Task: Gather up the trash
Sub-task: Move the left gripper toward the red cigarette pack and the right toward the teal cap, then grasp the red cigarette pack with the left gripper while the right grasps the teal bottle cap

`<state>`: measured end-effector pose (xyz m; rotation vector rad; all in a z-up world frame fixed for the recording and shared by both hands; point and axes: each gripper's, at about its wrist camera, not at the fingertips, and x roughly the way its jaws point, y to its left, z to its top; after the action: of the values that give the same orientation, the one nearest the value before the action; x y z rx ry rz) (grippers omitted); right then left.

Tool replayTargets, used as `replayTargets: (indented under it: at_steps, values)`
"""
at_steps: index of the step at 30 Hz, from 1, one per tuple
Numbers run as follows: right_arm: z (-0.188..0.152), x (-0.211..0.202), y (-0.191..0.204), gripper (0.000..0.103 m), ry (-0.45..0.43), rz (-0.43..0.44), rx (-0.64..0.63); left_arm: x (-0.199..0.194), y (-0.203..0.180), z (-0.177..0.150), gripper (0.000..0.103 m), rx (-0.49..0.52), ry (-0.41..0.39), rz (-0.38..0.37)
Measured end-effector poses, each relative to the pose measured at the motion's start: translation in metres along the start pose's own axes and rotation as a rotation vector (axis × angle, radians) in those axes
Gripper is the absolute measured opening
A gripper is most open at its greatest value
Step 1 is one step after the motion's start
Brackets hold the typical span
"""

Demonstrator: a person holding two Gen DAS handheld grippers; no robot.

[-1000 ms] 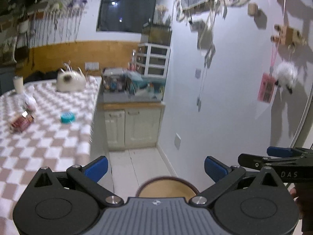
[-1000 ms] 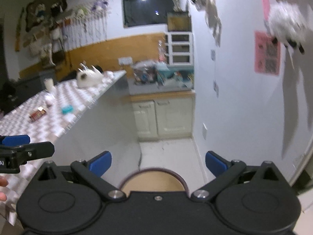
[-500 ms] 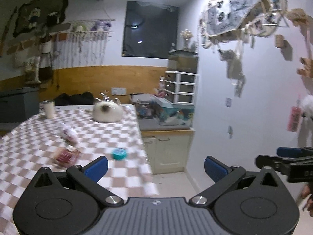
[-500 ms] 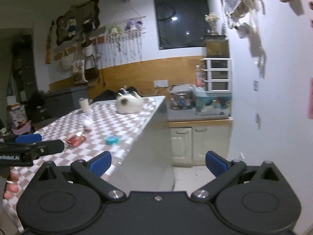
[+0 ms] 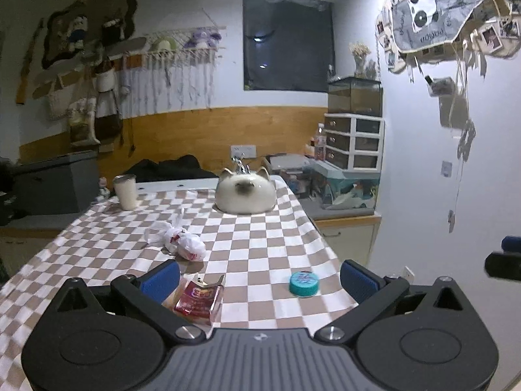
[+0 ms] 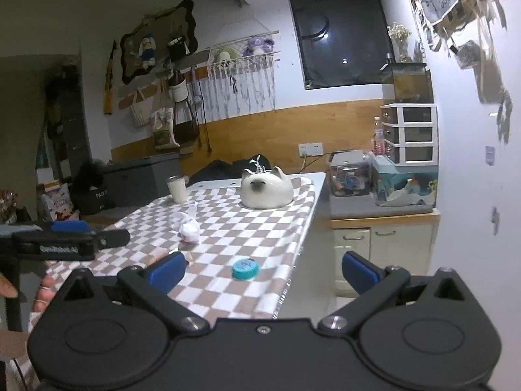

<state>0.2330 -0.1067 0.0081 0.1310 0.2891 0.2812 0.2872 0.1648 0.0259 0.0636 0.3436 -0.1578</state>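
Observation:
On the checkered tablecloth (image 5: pixel 260 234) lie a red snack wrapper (image 5: pixel 199 299), a crumpled white plastic bag (image 5: pixel 182 239) and a teal round lid (image 5: pixel 304 284). My left gripper (image 5: pixel 259 275) hangs open just before the table's near edge, the wrapper right by its left finger. In the right wrist view the bag (image 6: pixel 189 228) and the lid (image 6: pixel 245 268) show further off. My right gripper (image 6: pixel 262 268) is open and empty, off the table's right corner. The left gripper's side (image 6: pixel 65 241) shows at that view's left edge.
A cat-shaped white ceramic dome (image 5: pixel 245 195) and a white cup (image 5: pixel 125 191) stand at the table's far end. A low cabinet (image 6: pixel 384 238) with tanks and a drawer unit (image 6: pixel 408 133) lines the right wall. A hand (image 6: pixel 44 290) holds the left gripper.
Both views have swung up and left from the floor and a round wooden stool toward the table. The table's items are now closer, between the left gripper's fingers.

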Motion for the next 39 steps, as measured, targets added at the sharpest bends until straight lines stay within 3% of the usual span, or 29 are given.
replayTargets:
  at_steps: [5, 14, 18, 23, 29, 35, 39]
  values:
    - [-0.009, 0.034, 0.004, 0.103, 0.009, -0.023, 0.021, 0.057, 0.031, -0.02, 0.103, -0.032, 0.034, -0.096]
    - [-0.026, 0.076, 0.011, 0.103, 0.074, -0.007, 0.009, 0.127, 0.068, -0.048, 0.093, -0.077, 0.106, -0.081]
    - [-0.029, 0.09, 0.016, 0.103, 0.072, 0.002, 0.009, 0.138, 0.085, -0.06, 0.088, -0.153, 0.121, -0.102]
    - [-0.03, 0.109, 0.023, 0.103, 0.06, 0.06, 0.009, 0.14, 0.089, -0.061, 0.088, -0.171, 0.128, -0.112]
    - [-0.025, 0.149, 0.029, 0.103, 0.081, 0.048, 0.017, 0.138, 0.094, -0.058, 0.088, -0.176, 0.1, -0.08]
    - [-0.02, 0.195, 0.039, 0.103, 0.143, 0.065, 0.016, 0.141, 0.093, -0.057, 0.088, -0.165, 0.107, -0.104]
    - [-0.022, 0.226, 0.041, 0.101, 0.194, 0.02, -0.01, 0.145, 0.1, -0.058, 0.088, -0.198, 0.121, -0.096]
